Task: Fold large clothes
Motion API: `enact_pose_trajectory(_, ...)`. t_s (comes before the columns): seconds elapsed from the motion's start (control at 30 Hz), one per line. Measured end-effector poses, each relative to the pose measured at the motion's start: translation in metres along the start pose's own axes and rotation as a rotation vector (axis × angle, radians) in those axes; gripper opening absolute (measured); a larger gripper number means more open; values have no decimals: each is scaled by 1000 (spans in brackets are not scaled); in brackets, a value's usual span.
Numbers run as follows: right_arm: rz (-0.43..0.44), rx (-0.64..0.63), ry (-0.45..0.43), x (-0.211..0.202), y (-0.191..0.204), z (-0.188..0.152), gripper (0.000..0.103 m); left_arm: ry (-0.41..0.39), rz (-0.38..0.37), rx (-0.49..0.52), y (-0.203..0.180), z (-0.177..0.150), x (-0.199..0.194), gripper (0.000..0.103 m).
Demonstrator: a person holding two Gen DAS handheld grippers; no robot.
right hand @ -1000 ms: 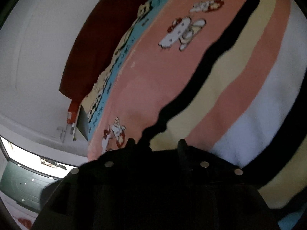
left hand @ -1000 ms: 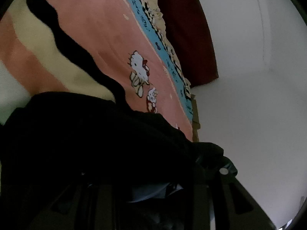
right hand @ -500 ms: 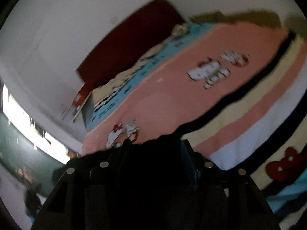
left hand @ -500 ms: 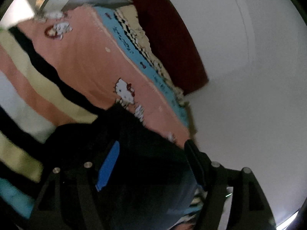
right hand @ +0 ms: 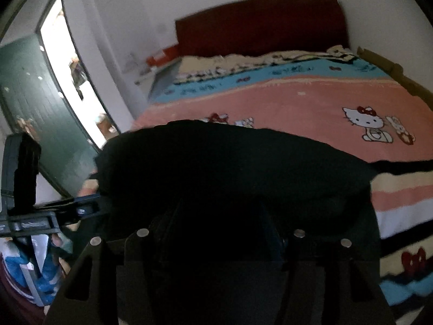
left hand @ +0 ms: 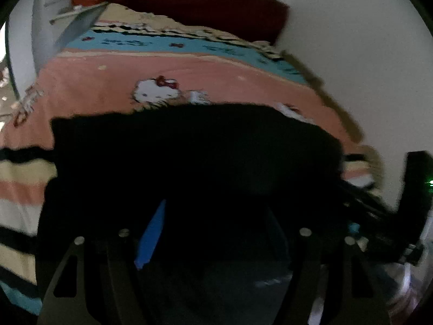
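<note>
Currently listed, garment first. Large black fabric garment (left hand: 194, 151): lies on the bed, spread low across both wrist views, its far edge reaching the cat figures printed on the pink band. Its near part covers the fingers of both tools, so its fold lines cannot be read.

Left gripper (left hand: 213, 233): fingers stand wide apart either side of the black cloth, a blue pad (left hand: 151, 233) showing on the inner face of one. Whether they pinch any fabric cannot be told; the tips are lost in darkness.

Right gripper (right hand: 219, 216): fingers likewise buried in the cloth; whether parted or closed on it cannot be told. The other tool's body shows at the left margin of this view, level with the garment's left end.

Pink, cream and black striped blanket with cartoon cat print (right hand: 311, 100): beneath the garment, extending beyond it toward the headboard and to either side.

Dark red headboard (right hand: 259, 24): beyond the garment, against the white wall.

Dark green door (right hand: 40, 113): left of the garment in the right wrist view, beside a bright doorway.

Handling note, as judgement: the step appears to be laying or drawing a fold across the bed. Both tools should travel level and together, keeping the edge taut so no slack bunches, and press flat before letting go.
</note>
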State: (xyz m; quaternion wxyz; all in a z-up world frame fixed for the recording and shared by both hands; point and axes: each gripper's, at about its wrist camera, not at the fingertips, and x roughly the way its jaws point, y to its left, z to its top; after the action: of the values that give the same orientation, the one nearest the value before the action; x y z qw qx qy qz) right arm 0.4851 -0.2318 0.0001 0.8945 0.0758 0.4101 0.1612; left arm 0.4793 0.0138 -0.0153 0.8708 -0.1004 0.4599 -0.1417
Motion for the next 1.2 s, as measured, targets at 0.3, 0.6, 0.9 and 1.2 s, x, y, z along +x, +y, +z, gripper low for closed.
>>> enact_pose_trajectory(0.3, -110, -33, 148, 91, -35, 49, 63, 116, 157, 12, 23, 60, 92, 85)
enact_pose_trajectory(0.6, -118, 30, 206, 145, -61, 55, 66, 131, 210, 16, 34, 70, 137, 89)
enact_pose_trajectory(0.9, -144, 6, 211, 111, -52, 57, 69, 124, 209, 36, 46, 65, 89, 89)
enact_pose_trajectory(1.2, -123, 80, 200, 112, -97, 28, 74, 133, 132, -181, 138, 38, 91, 93)
